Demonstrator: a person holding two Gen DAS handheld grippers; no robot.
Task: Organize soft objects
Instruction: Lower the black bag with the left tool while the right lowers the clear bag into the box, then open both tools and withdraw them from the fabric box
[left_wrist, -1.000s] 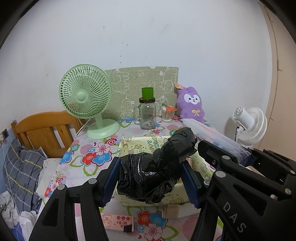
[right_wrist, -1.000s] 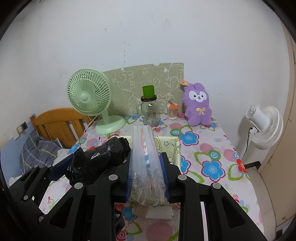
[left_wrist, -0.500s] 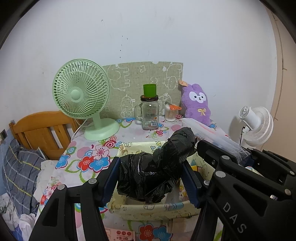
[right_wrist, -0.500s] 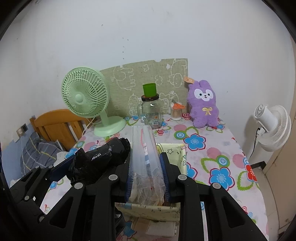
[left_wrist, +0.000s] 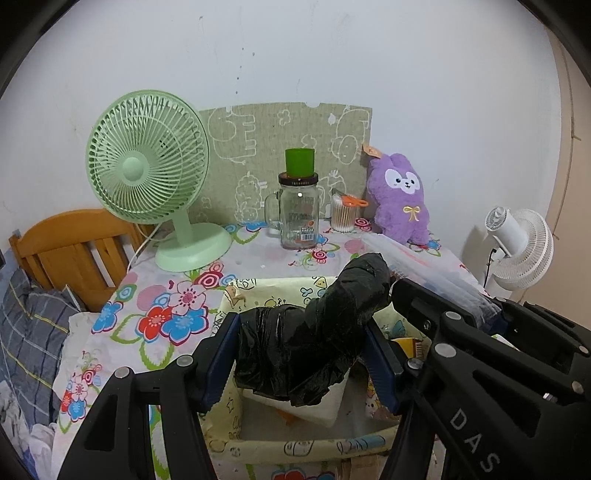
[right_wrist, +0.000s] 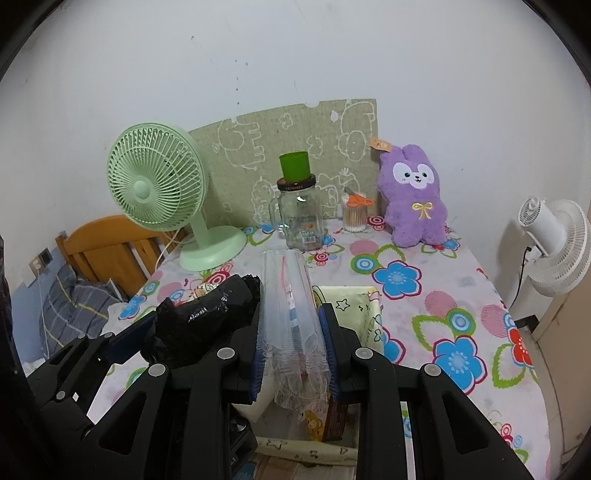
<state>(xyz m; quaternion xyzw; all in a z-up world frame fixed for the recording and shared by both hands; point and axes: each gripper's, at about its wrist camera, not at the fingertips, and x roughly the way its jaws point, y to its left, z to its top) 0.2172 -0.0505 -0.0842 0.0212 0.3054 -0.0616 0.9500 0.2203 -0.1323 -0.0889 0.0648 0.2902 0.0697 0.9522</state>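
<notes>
Both grippers have been carried forward and down, so the yellow fabric bin (left_wrist: 236, 417) now lies directly beneath them. A crumpled black plastic bag (left_wrist: 310, 339) is clamped by the left gripper (left_wrist: 301, 358); clear plastic bags (right_wrist: 291, 332), long axis pointing away, are pinched by the right gripper (right_wrist: 293, 354), nearer the bin's right wall.

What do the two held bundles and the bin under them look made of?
Black bundle: thin plastic film, glossy, crinkled, likely bags. Clear bundle: transparent plastic film, folded, creased, see-through. Storage bin: looks like printed fabric, matte; its pale yellow walls sag slightly.
</notes>
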